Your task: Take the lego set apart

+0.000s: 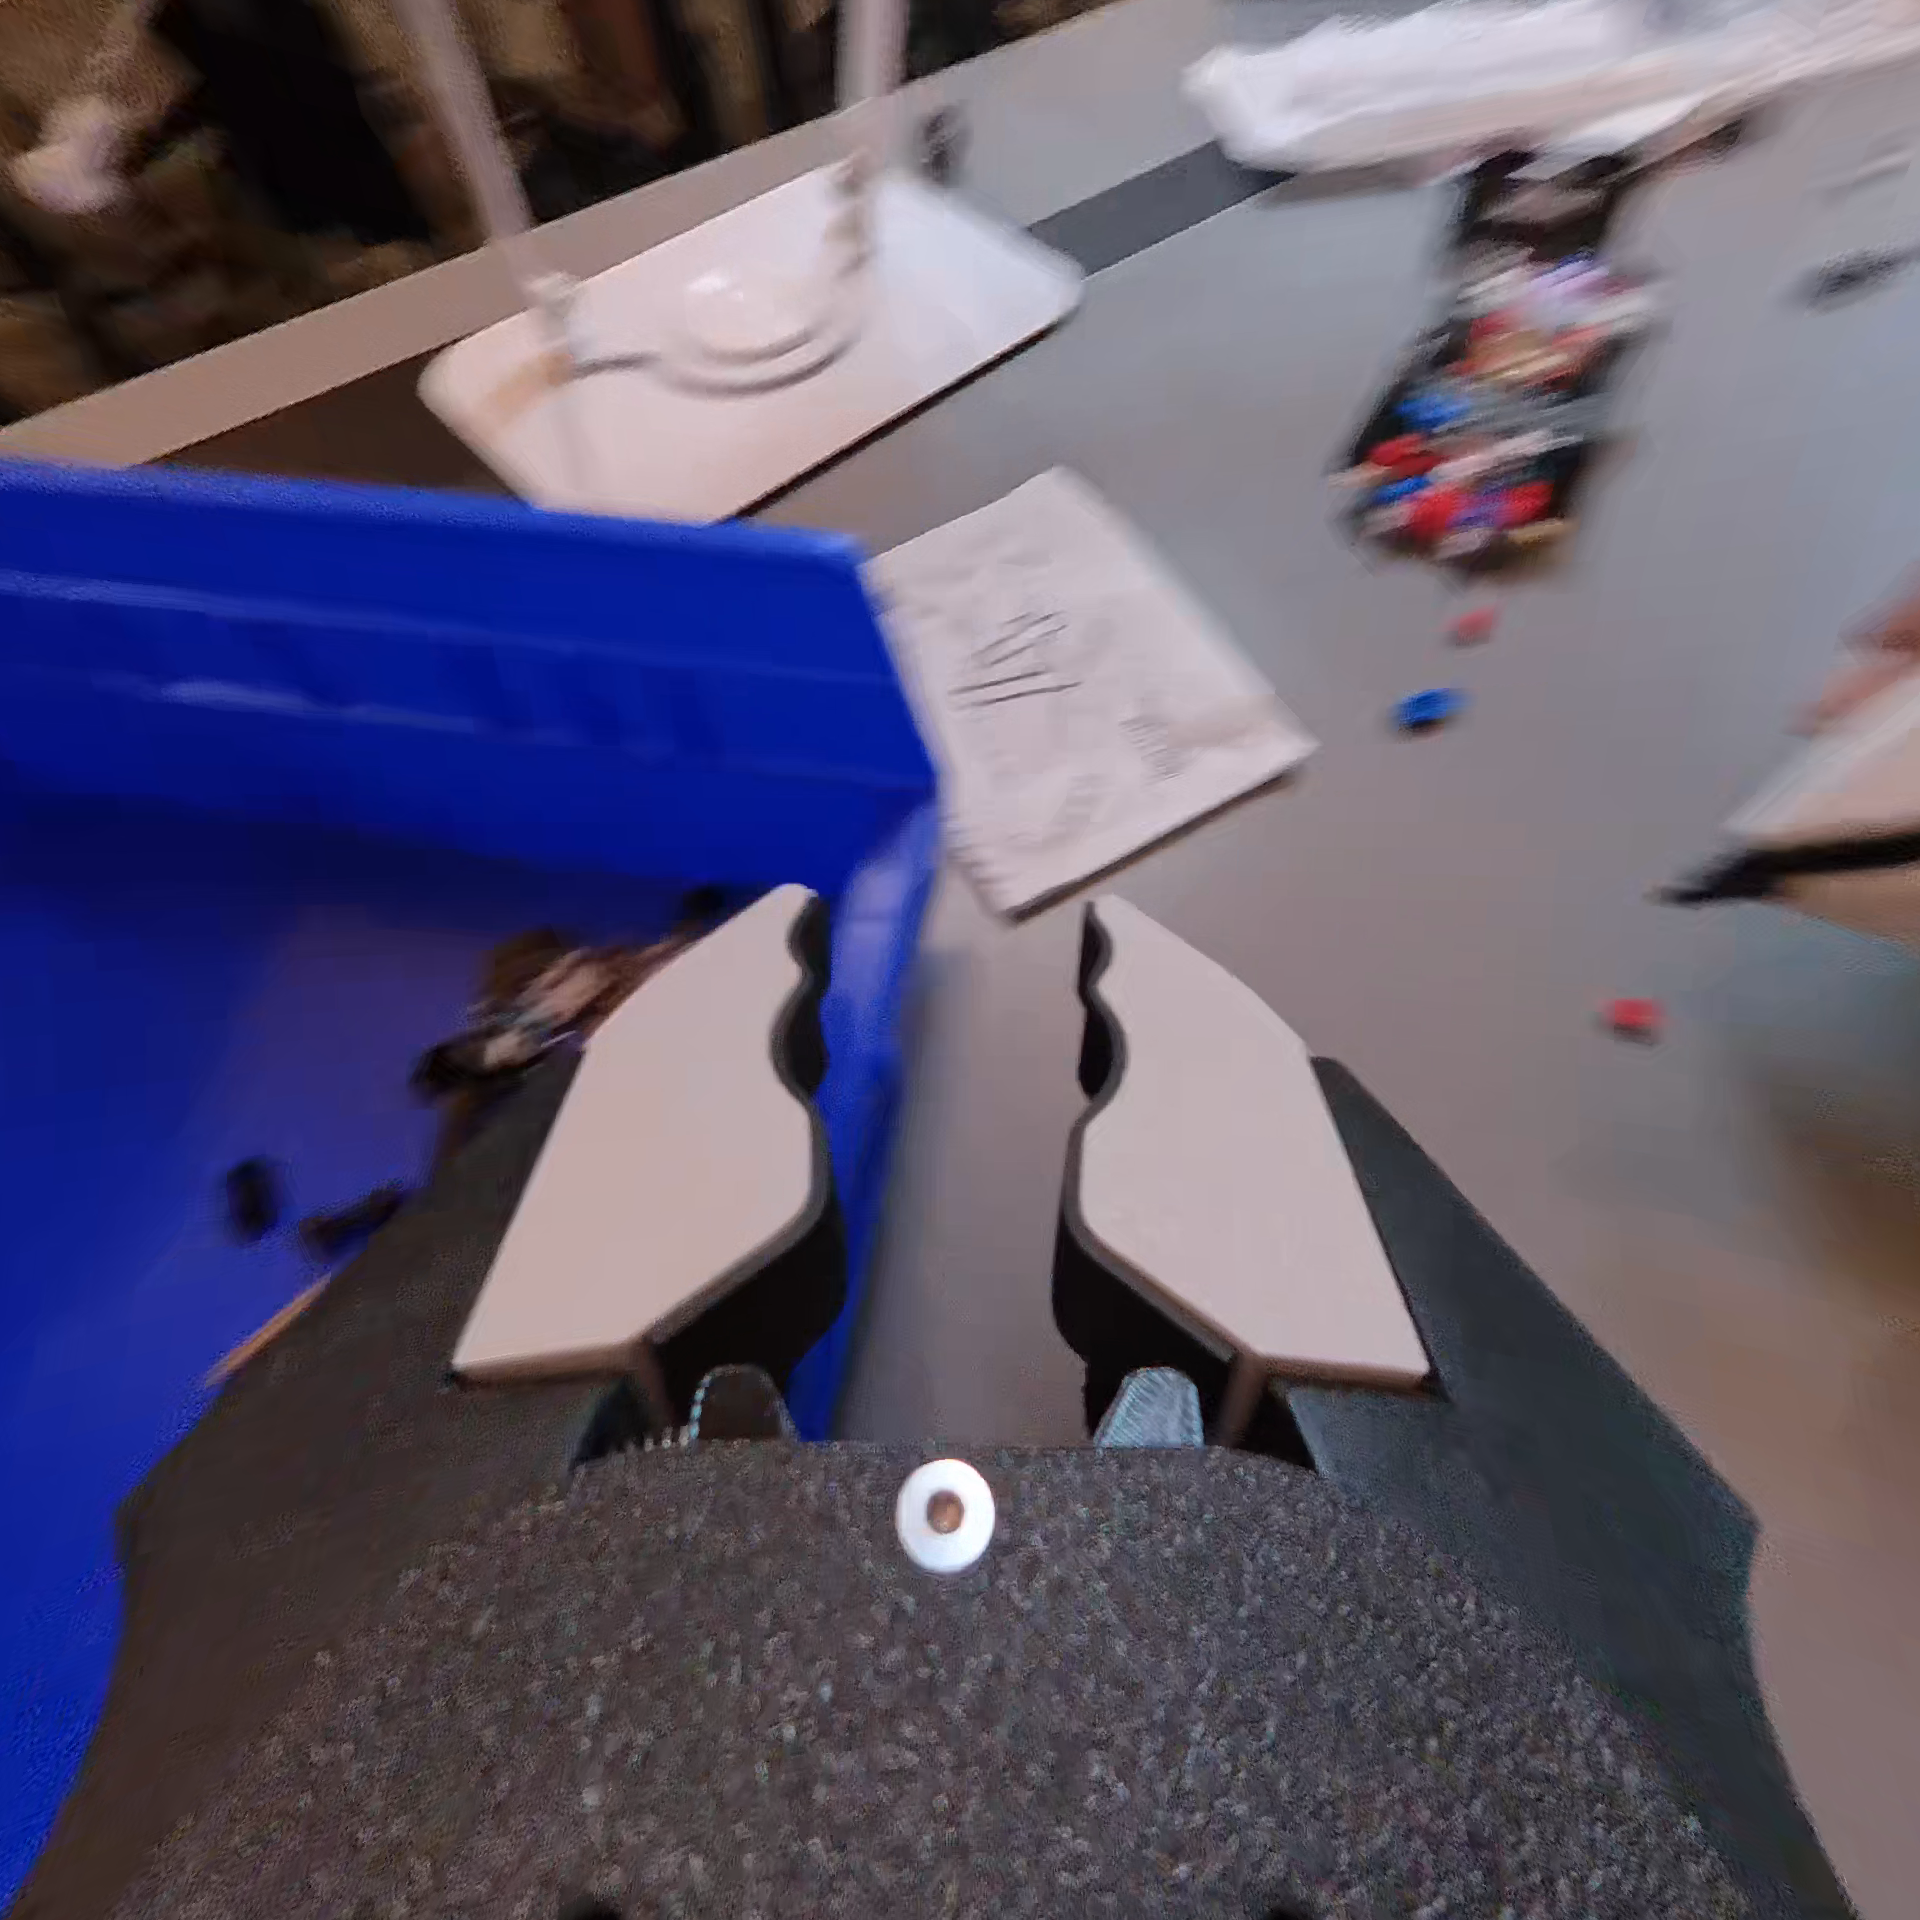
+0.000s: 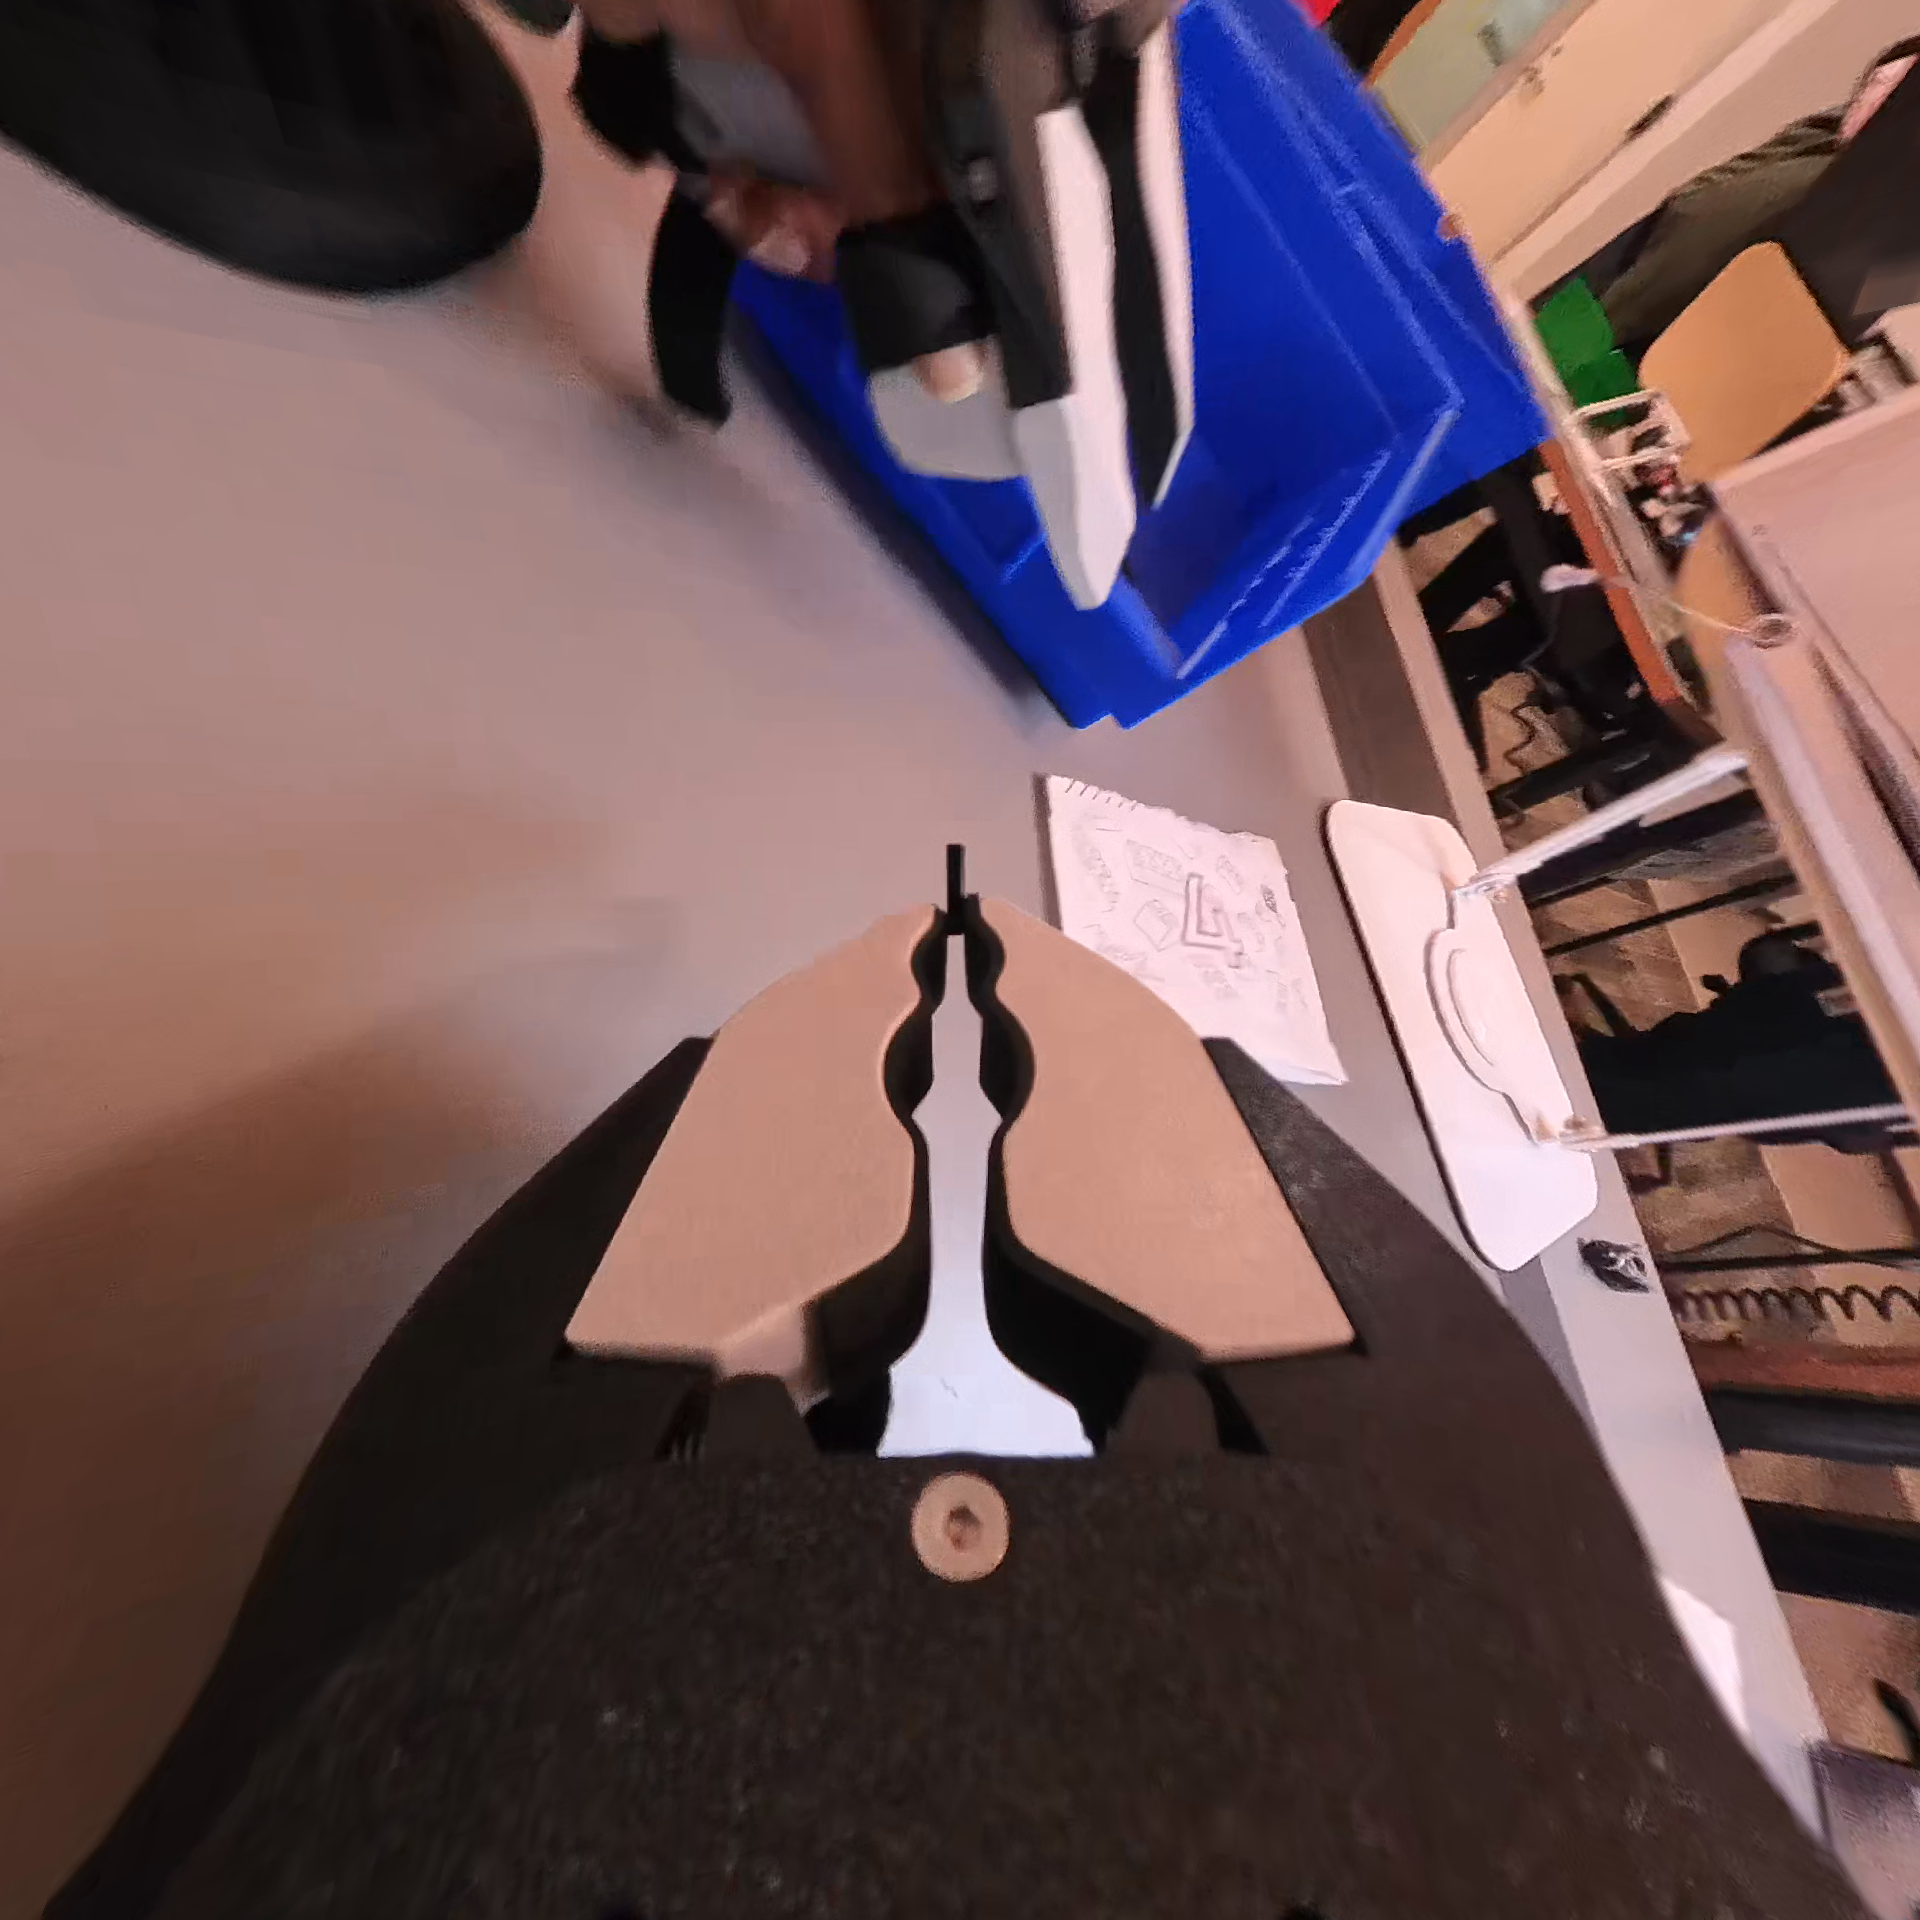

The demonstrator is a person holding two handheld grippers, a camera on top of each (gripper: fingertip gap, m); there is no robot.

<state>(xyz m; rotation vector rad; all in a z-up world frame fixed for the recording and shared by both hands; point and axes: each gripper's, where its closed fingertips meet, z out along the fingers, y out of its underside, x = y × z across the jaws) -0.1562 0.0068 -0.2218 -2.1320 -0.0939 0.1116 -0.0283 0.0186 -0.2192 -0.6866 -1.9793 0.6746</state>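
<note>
A grey worktop [image 1: 1403,987] is stretching out under both cameras, with an office of desks and chairs blurring past behind it. The left gripper [image 1: 951,935] is hovering with its fingers spread apart and nothing between them, straddling the right wall of the blue bin [image 1: 436,665], where a few dark loose pieces [image 1: 530,1013] are lying on the floor of the bin. Far right, the lego set [image 1: 1475,416] is sitting on the worktop as a dark clump flecked with red and blue, well apart from the bin, with stray red and blue bricks [image 1: 1429,710] scattered on the near side of it.

Over on the right gripper [image 2: 956,920], the fingers are pinching together on a thin black piece [image 2: 955,883] that is poking out past the tips. It is looking slim and light, rigid plastic I would say, the sort that could slip or flick away if the squeeze is easing. The set itself should be handling as stiff, light, press-fit parts; taking hold at a seam while the other gripper is bracing the body seems the sound way.

A printed paper bag [image 2: 1184,925] is lying between the bin and the set, and a white stand base [image 1: 748,332] is sitting beyond it, neither one blocking the path to the bin.
</note>
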